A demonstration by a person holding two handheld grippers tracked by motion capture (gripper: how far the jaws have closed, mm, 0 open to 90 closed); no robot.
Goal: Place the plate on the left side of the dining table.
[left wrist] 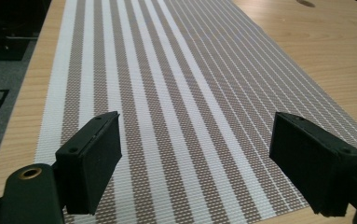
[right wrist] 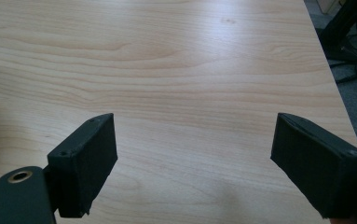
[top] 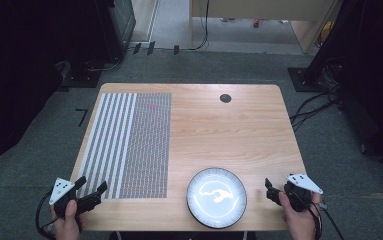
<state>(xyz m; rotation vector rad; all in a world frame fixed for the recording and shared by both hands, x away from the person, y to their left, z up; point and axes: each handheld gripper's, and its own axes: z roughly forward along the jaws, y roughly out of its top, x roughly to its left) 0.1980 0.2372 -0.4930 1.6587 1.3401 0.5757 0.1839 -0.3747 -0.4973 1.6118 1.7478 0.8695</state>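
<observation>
Woven striped mat (top: 129,145) is lying beneath the spread, empty left gripper (top: 91,190), while the equally spread right gripper (top: 274,190) is risking knocking the plate (top: 216,197).

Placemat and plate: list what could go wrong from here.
1. The plate sits close to the near edge of the table; a nudge from the open right gripper beside it could push it off.
2. The striped placemat lies flat, so the open left gripper at its near end may struggle to pinch an edge and could bunch it instead.
</observation>
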